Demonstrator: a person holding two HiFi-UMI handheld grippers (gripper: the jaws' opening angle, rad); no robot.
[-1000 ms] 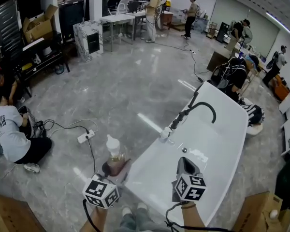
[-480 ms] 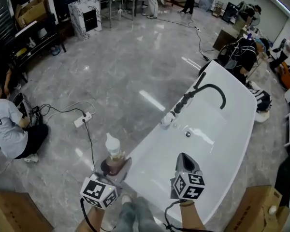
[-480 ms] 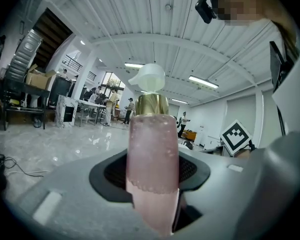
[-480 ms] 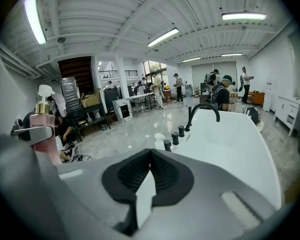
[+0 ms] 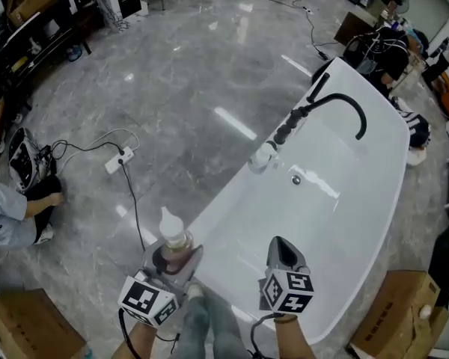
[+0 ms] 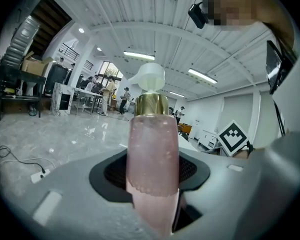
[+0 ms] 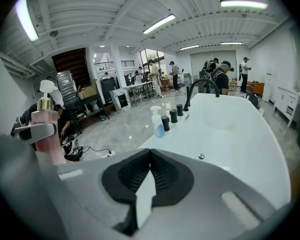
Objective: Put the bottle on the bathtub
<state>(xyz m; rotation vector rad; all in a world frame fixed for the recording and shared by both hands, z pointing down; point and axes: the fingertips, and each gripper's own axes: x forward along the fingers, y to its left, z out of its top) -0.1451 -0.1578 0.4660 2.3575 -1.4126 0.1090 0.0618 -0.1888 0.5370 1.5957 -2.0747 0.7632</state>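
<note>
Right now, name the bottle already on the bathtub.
The blue bottle on the rim by the black tap; the left gripper holds the pink bottle.

Head view looks down, right gripper view level, sharing bathtub (image 5: 344, 223) (image 7: 240, 134).

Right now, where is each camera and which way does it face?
Head view: on the person's head, looking down at the bathtub; left gripper, right gripper, forearms show.
Left gripper view: on the left gripper, facing the hall past the clamped bottle.
Right gripper view: on the right gripper, facing along the bathtub over shut jaws.
All three show the bottle.
</note>
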